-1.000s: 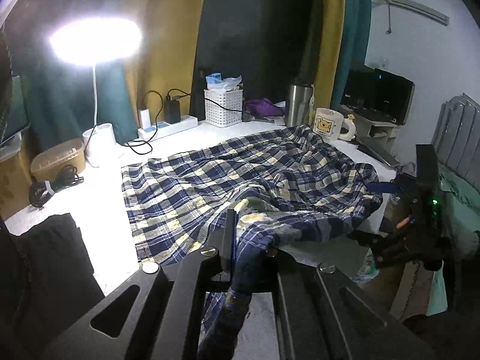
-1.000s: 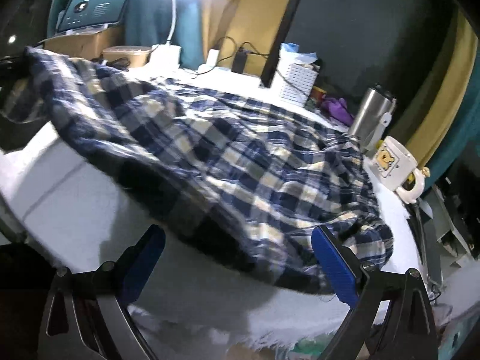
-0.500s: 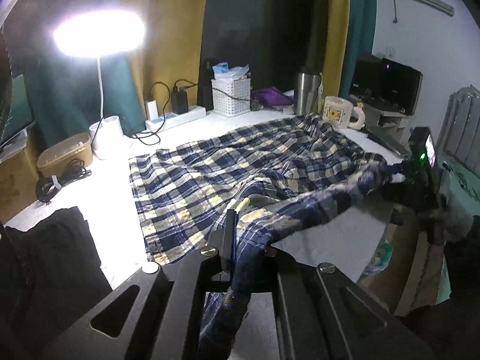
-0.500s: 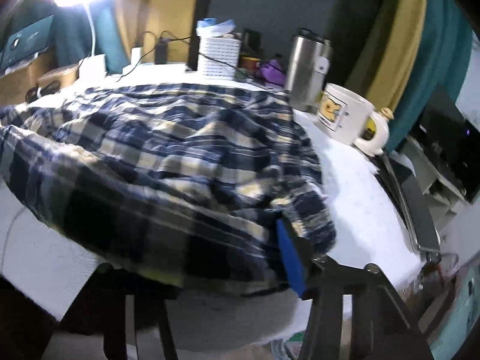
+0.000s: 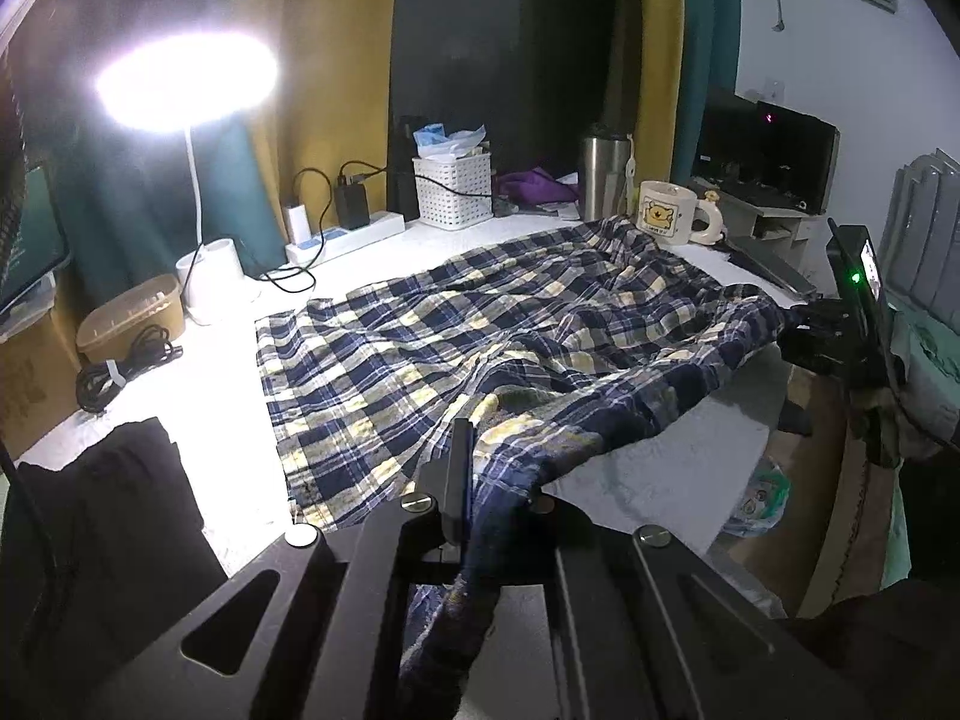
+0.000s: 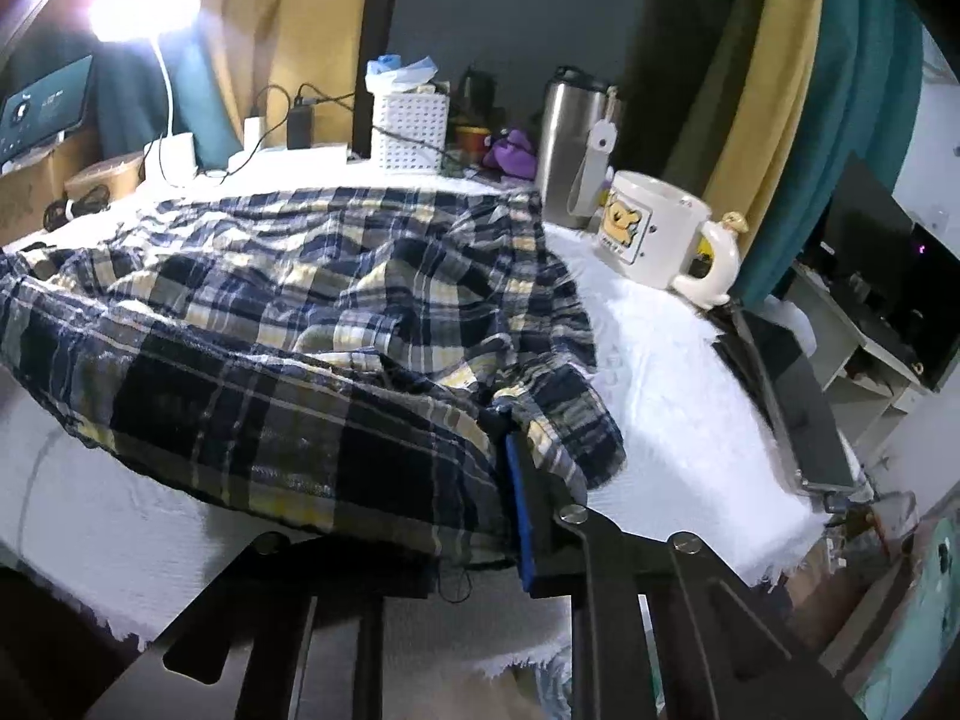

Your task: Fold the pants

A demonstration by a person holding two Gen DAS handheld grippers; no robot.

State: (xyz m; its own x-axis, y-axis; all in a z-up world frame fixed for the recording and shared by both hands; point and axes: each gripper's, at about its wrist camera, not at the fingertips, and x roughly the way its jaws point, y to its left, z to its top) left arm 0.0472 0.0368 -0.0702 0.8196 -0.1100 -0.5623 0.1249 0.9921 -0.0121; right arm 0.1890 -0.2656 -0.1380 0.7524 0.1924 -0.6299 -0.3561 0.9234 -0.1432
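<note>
The left gripper (image 5: 480, 480) is clamped tight on a bunched edge of the plaid pants (image 5: 492, 324), the cloth running down between its fingers toward the camera. The right gripper (image 6: 510, 468) has pinched another edge of the same pants, at the near front of the table; its blue pad (image 6: 517, 516) presses into the fabric and the jaws have come together on it.

From the left wrist view the pants lie spread across the white tablecloth (image 5: 648, 474), a taut fold stretching from the left gripper out to the right gripper (image 5: 810, 330), which appears there as a dark body with a green light at the table's right edge. That view also shows a black garment (image 5: 120, 516) at the near left and a coiled cable (image 5: 120, 360) beside a brown lidded box (image 5: 132, 318).

The right wrist view instead shows the mug (image 6: 654, 234) with its cartoon print close up, standing clear of the pants next to the steel tumbler (image 6: 570, 144), and a dark flat device (image 6: 792, 396) lying along the table's right edge. Both views take in the lit lamp (image 5: 186, 84) and the white basket (image 5: 453, 189) at the back.
</note>
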